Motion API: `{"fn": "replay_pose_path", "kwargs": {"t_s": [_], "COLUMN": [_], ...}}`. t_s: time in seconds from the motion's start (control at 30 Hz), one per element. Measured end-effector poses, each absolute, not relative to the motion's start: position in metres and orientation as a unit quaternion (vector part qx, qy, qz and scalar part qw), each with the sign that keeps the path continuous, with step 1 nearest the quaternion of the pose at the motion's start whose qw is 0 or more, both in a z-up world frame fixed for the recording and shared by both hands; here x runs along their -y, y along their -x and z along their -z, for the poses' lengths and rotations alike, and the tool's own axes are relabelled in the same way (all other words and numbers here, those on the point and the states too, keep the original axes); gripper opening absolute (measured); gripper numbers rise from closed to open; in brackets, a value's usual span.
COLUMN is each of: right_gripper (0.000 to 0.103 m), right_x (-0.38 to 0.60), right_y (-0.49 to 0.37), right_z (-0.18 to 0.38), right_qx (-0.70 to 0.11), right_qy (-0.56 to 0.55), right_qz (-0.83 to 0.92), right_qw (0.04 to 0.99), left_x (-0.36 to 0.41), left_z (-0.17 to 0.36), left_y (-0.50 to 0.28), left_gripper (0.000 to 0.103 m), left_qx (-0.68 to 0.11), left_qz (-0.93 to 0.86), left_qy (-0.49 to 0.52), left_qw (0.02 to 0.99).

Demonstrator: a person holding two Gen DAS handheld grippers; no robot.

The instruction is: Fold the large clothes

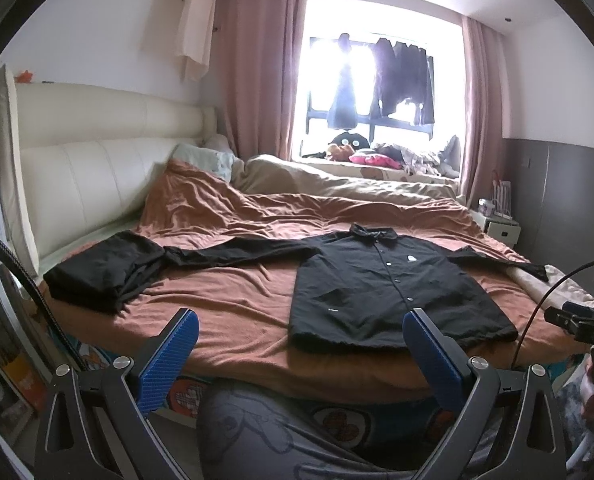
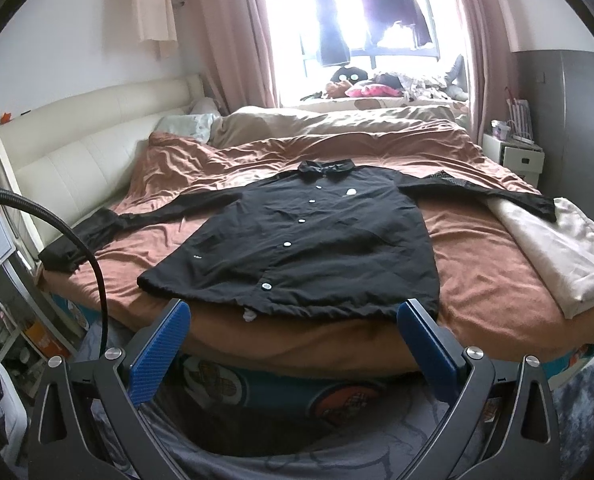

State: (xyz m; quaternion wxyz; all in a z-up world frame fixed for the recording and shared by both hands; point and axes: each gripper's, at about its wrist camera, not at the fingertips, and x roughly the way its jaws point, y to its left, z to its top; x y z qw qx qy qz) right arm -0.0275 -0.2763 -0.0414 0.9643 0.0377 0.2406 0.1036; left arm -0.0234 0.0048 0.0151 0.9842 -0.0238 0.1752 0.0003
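Right wrist view: black shirt point(image 2: 297, 236) flat, collar toward window, hem near; both grippers' jaws apart

Black gripper frames point(image 1: 297, 354), ribbed blue jaws, silver screws point(image 2: 114, 353).

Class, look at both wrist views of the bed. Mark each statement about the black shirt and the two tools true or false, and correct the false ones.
1. The black shirt lies spread out, buttons facing up. True.
2. The left tool grips the shirt's hem. False: it is open, holding nothing.
3. A folded black garment lies at the end of one sleeve. True.
4. The right tool is shut. False: it is open, short of the hem.
5. The shirt's sleeves are folded in. False: both stretch outward.
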Motion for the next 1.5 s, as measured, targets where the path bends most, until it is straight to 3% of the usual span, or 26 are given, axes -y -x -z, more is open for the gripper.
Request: {"fn": "replay_pose_path", "kwargs": {"t_s": [1.5], "right_gripper": [0.103], "right_x": [0.273], "right_y": [0.033], "right_z": [0.039], "right_qx": [-0.243], "right_qy": [-0.034], "right_qz": [-0.103], "right_qw": [0.964], "left_x": [-0.019], "left_z": [-0.005], "left_y": [0.032], "left_gripper": [0.102], "left_qx": [-0.182], "left_qz": [0.01], "left_qy": [0.034], "left_qw": [0.983]}}
